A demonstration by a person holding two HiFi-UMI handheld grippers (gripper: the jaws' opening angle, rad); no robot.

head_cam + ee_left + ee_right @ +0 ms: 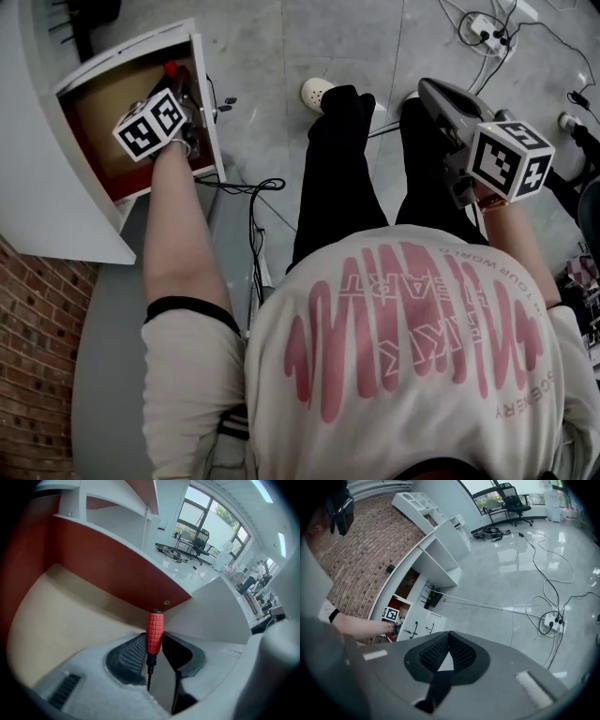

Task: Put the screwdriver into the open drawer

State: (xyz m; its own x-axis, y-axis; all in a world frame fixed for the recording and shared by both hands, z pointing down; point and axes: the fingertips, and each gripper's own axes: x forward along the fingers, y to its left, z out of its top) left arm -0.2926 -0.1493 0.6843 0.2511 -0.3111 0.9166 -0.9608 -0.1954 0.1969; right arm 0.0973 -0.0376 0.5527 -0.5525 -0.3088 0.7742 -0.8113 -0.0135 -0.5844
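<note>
Step in hand is judged as the lowering-in stage. The screwdriver (154,629) is clamped in the left gripper (155,644), its black shaft running back between the ribbed pads (130,652) and its red knurled handle sticking out past the fingertips. The open drawer (61,620) is already reached: its tan floor is seen just beyond and below the fingertips, and its red-brown back wall ahead of the handle end. No contact between tool and drawer floor is seen; the tool is held above it. The next move is judged to need a little more descent until the handle is near or on the floor, then the pads parted and the gripper pulled back up clear of the drawer walls. The right gripper (449,637) is held well away over the grey floor, fingertips brought together, nothing between them; no part in this step is expected. No brand or label can be read on the screwdriver. Only black-and-white square markers are carried on the cube (150,122). Pink lettering on the shirt (422,328) is seen upside down and cannot be read reliably.
</note>
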